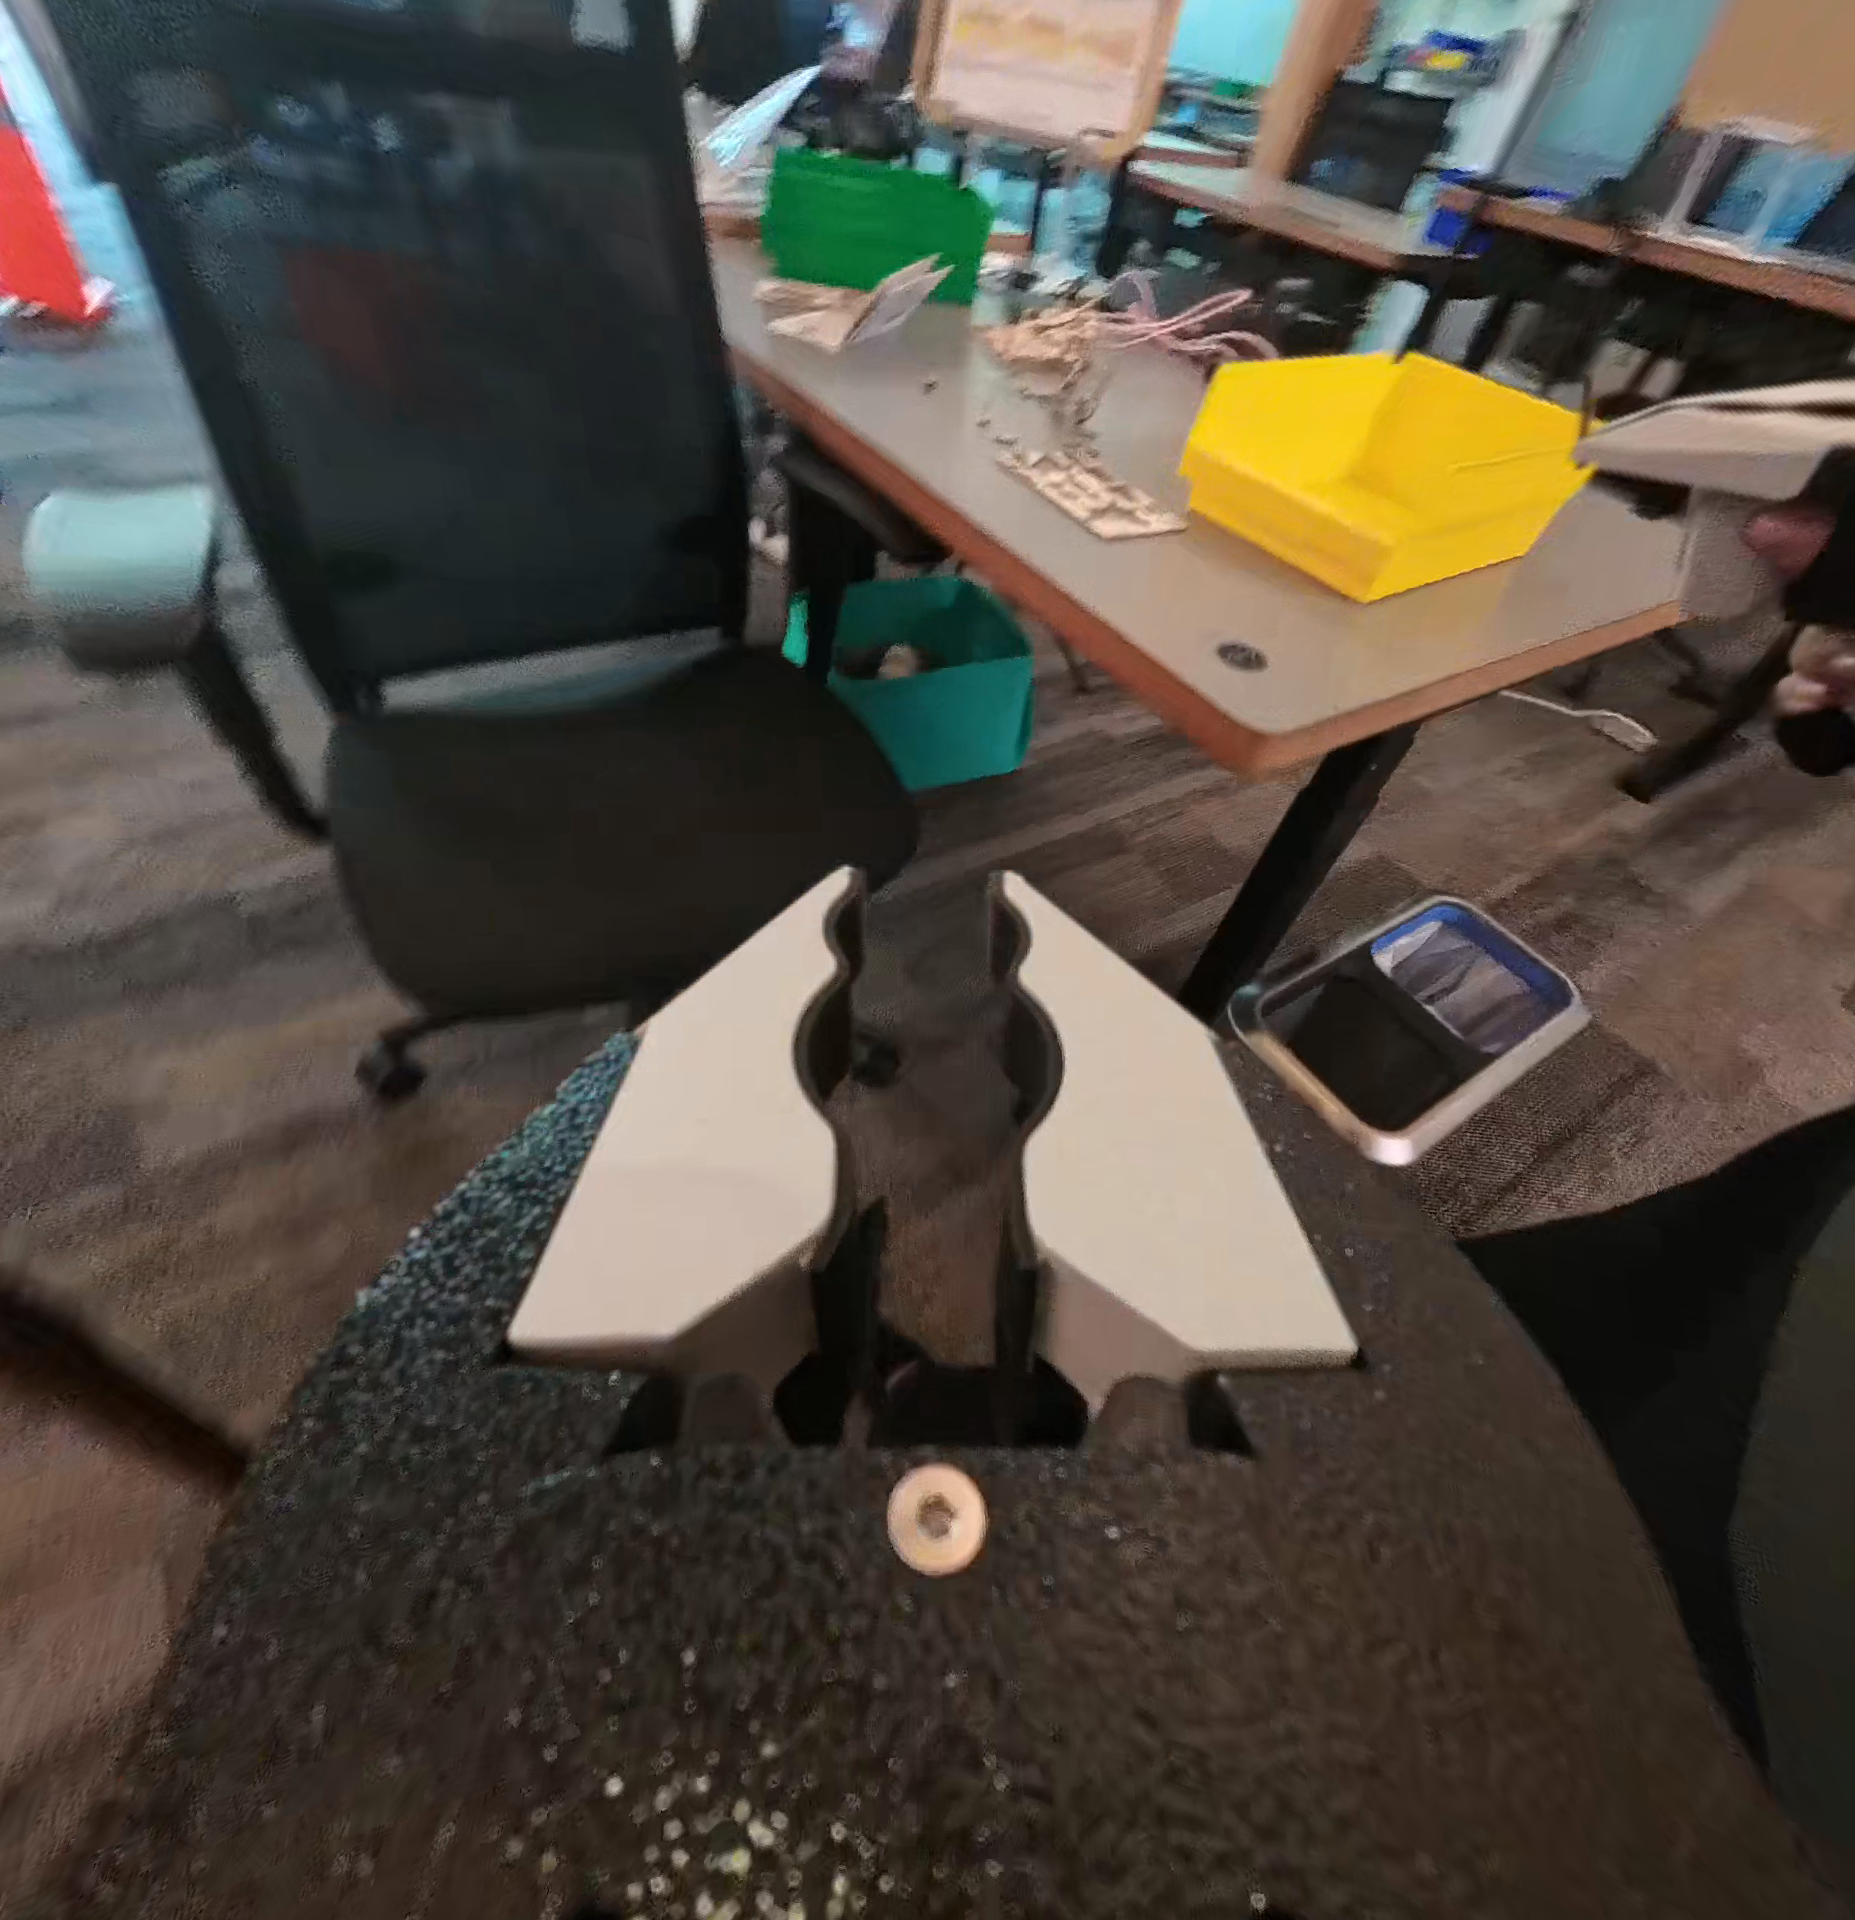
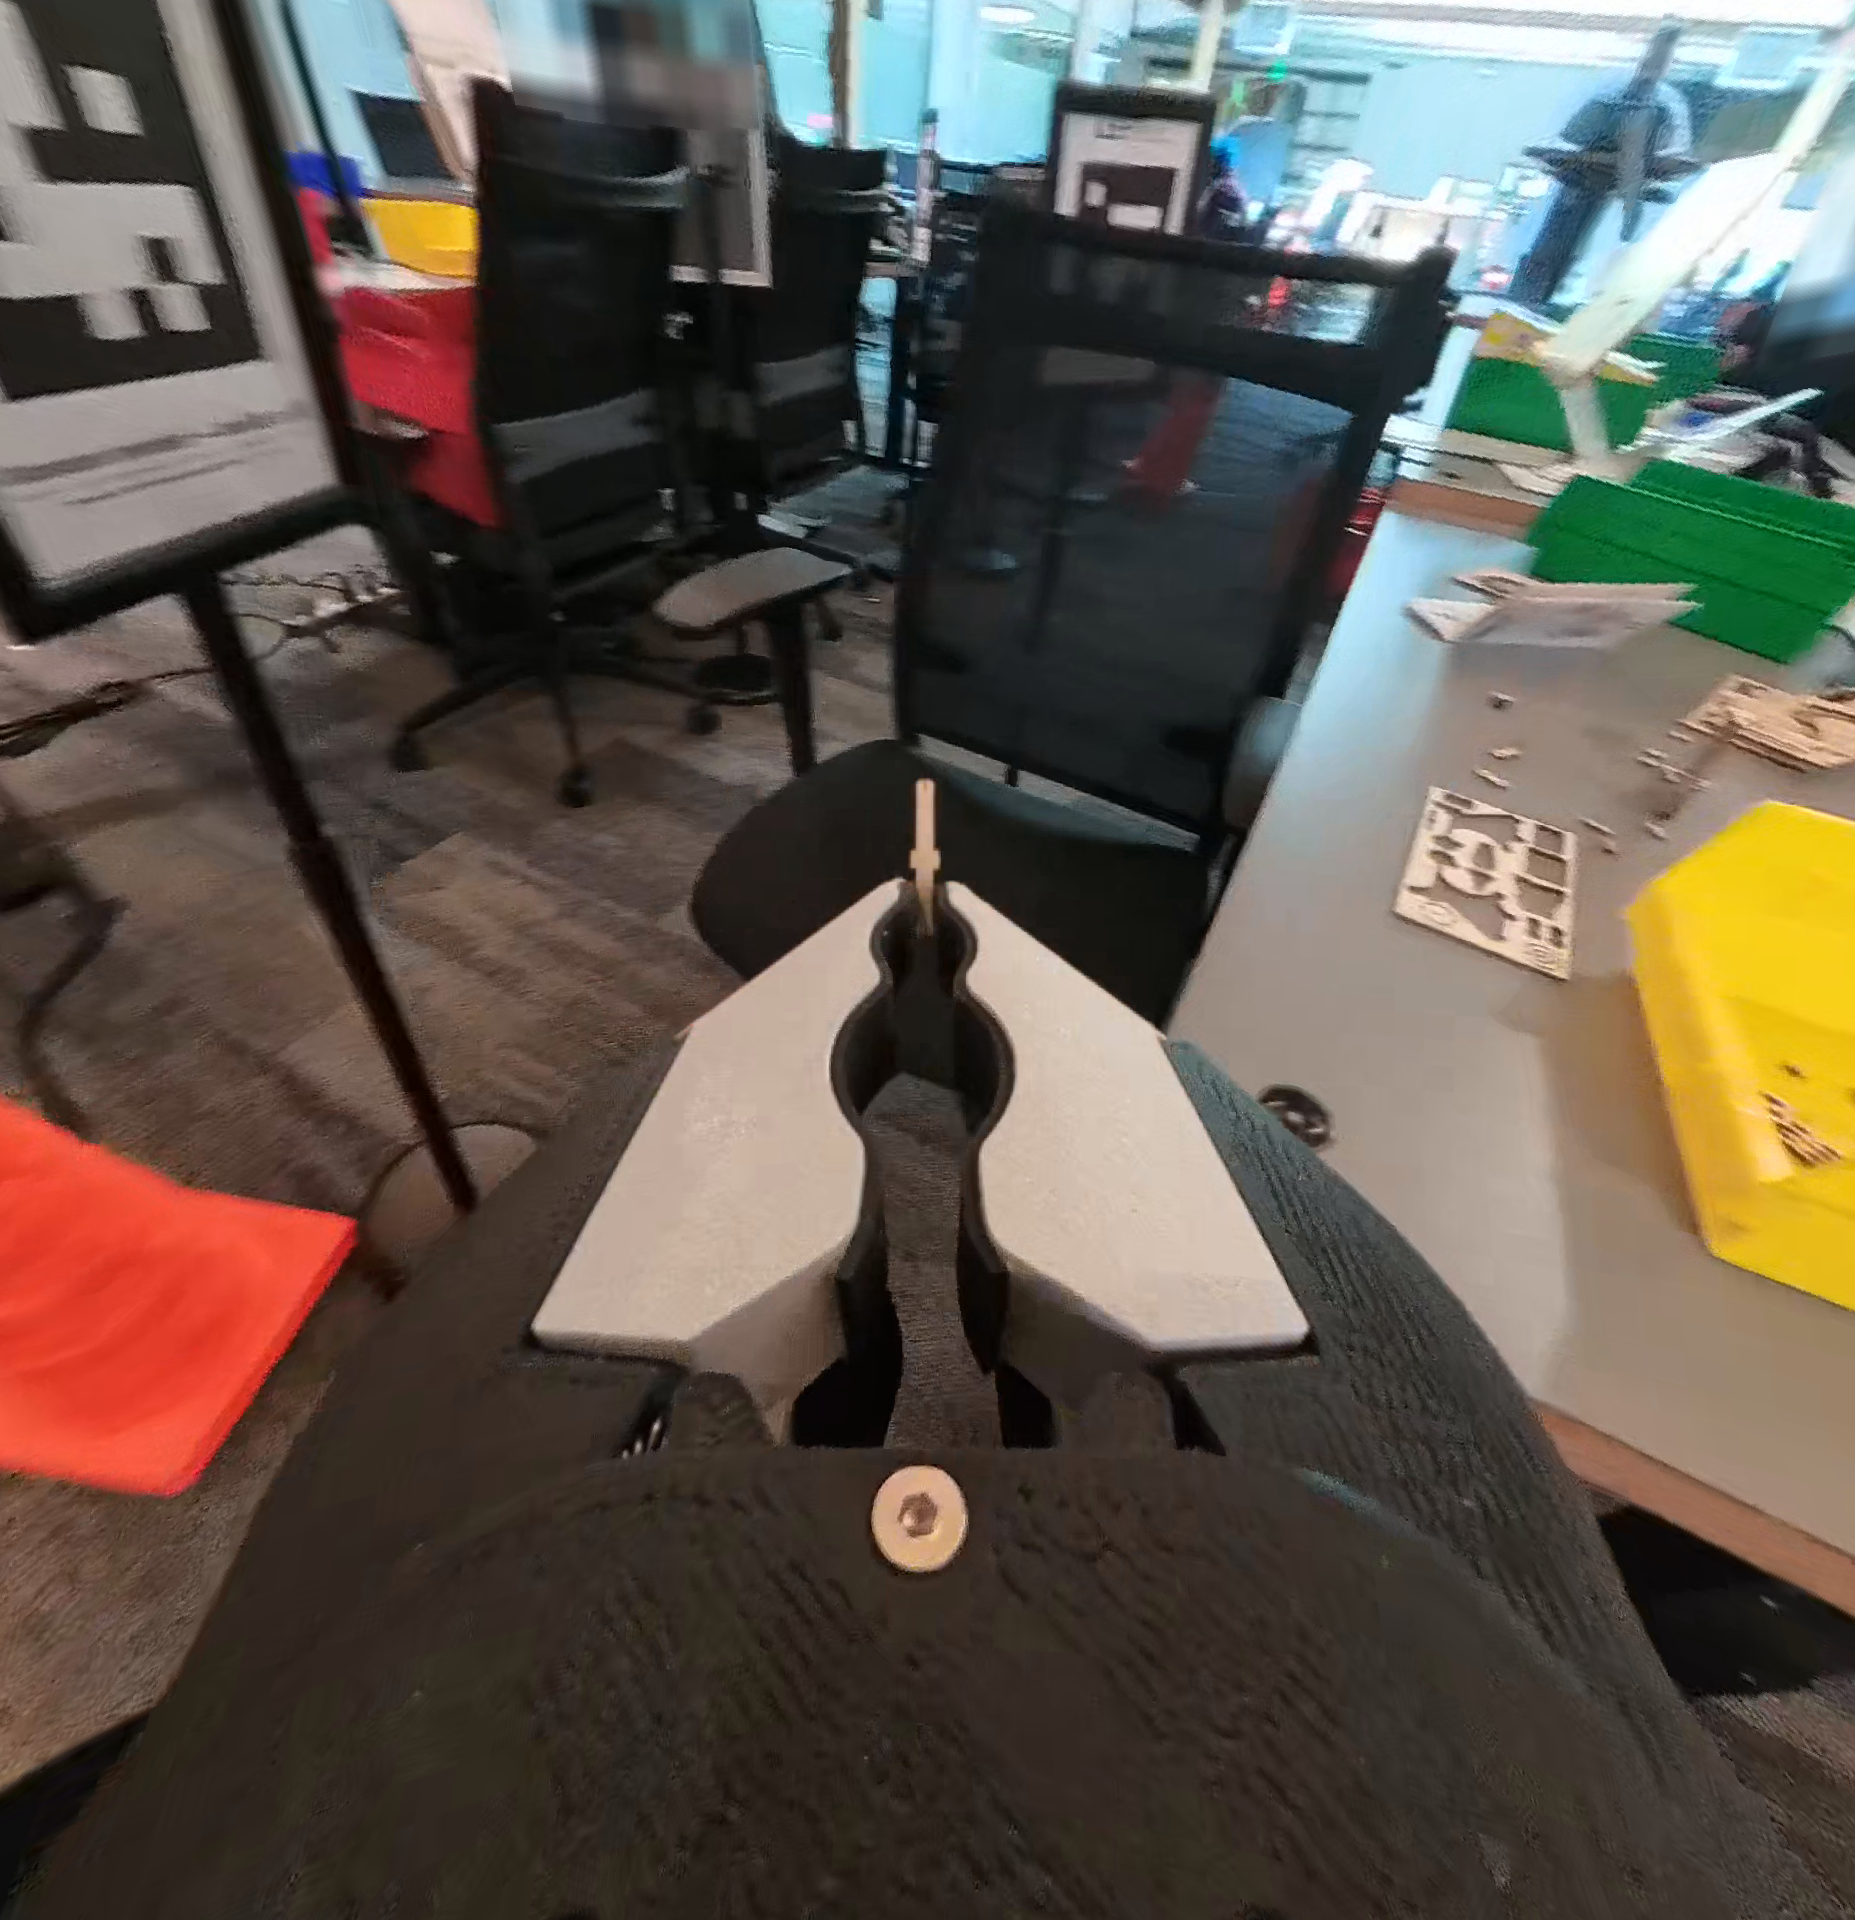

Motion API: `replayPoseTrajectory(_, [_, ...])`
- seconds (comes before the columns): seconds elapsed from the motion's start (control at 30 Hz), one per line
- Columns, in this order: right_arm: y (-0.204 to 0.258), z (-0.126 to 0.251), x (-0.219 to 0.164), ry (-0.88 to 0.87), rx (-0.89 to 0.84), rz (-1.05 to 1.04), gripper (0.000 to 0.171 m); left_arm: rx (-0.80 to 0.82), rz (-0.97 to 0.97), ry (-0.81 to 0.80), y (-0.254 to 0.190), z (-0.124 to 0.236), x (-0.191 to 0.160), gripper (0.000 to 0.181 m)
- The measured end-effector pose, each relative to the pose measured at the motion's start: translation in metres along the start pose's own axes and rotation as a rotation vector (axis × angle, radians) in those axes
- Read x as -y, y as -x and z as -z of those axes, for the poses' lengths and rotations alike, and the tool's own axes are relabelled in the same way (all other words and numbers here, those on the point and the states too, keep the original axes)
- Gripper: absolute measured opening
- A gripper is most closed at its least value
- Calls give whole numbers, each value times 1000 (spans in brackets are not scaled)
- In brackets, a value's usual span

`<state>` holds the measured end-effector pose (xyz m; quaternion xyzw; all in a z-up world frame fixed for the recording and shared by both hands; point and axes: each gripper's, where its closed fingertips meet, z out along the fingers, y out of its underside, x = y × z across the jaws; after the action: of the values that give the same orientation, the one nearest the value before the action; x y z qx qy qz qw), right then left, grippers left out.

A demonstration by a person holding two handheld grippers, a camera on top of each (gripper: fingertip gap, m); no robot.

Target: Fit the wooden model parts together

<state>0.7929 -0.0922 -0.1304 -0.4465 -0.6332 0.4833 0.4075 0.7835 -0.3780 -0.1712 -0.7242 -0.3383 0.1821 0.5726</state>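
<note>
Right wrist view: the grey table [image 2: 1442,1195] lies off to the right, carrying a yellow bin [image 2: 1796,1081], a punched wooden sheet [image 2: 1489,894] and scattered small parts. The right gripper [image 2: 925,902] hangs over the floor, pinching a thin wooden peg [image 2: 924,844] upright at its tips. The left gripper [image 1: 928,883] stands narrowly parted and empty. This looks like fetching the mate; next, carry the peg back tableward and align it.
</note>
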Motion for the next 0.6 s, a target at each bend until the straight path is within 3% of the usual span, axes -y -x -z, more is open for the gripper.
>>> replayPoseTrajectory(0.13, [-49,-57,-9,42,-74,4,1,-85,-130,-27,30,-105,41,20])
replayPoseTrajectory(0.3, [-99,-105,26,-13,-149,-105,1,-260,-108,-75,44,-218,97,23])
replayPoseTrajectory(0.43, [-130,-108,42,-6,-254,-77,1,-417,-131,-86,43,-299,132,23])
replayPoseTrajectory(0.6, [-183,-88,49,-27,-556,-90,1,-689,-162,-98,16,-401,171,25])
